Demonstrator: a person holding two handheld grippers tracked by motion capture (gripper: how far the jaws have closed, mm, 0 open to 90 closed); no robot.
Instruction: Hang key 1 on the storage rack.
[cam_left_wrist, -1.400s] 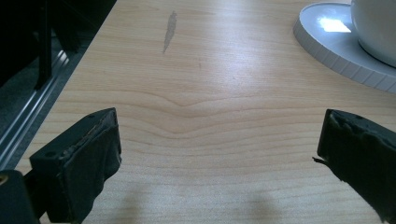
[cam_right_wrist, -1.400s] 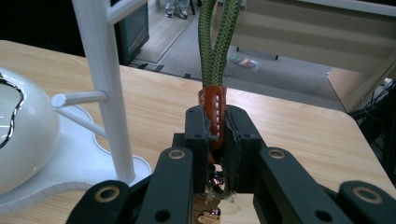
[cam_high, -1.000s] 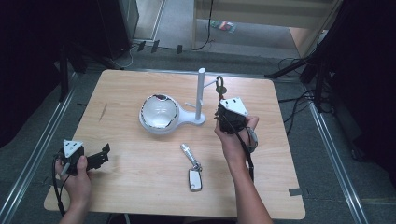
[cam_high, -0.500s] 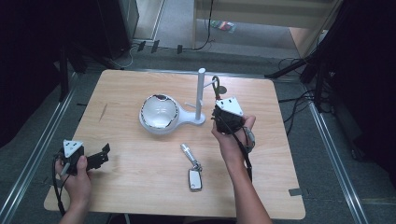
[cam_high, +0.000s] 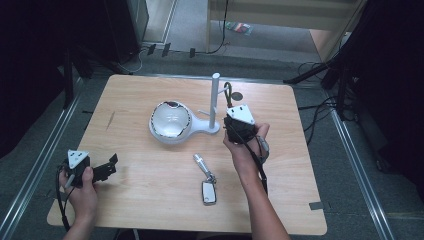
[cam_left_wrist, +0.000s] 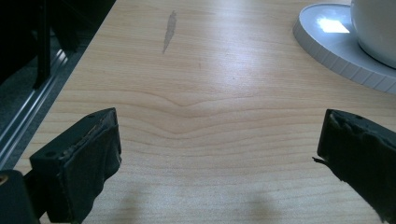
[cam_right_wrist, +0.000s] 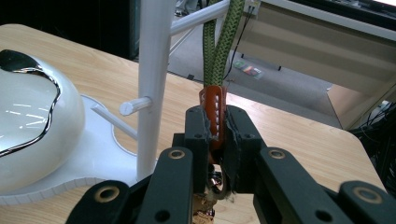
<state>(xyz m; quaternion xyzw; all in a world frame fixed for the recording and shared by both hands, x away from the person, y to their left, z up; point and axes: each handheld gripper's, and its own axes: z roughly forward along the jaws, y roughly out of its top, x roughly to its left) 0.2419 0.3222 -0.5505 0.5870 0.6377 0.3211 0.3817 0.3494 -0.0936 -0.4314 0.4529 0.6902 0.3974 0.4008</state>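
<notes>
Up close, the right gripper (cam_right_wrist: 215, 135) has its two black jaws pressed together on an orange leather tab (cam_right_wrist: 213, 109), which stands upright between the pads. Out of the tab's top rises a loop of green braided cord (cam_right_wrist: 219, 39), running up and away from the jaws; its two strands pass over a thin white peg (cam_right_wrist: 198, 18) that sticks out sideways from the white post (cam_right_wrist: 154, 70). Below the jaws, a metal ring (cam_right_wrist: 219, 186) hangs from the tab's lower end, partly hidden behind the pads. The post stands just to the left of the jaws in the right gripper view, and a second, shorter peg (cam_right_wrist: 135, 106) points out from it at about the height of the jaw tips. Further left of this gripper lies the stand's white bowl (cam_right_wrist: 32, 121) with its dark rim.

From the high view, the right gripper (cam_high: 231, 102) is held up beside the post (cam_high: 215, 100), with the cord (cam_high: 228, 90) reaching upward from it next to the post's upper part. On the table behind this gripper, toward the person, lies a second key fob (cam_high: 208, 191) with a metal piece attached, well apart from the jaws.

Meanwhile the left gripper (cam_left_wrist: 219, 154) has its jaws spread wide, with bare wooden table (cam_left_wrist: 210, 93) between them; nothing is held. Ahead and to its right is the edge of the stand's white base (cam_left_wrist: 336, 51). In the high view this gripper (cam_high: 111, 162) sits near the table's front left corner, far from the stand.
</notes>
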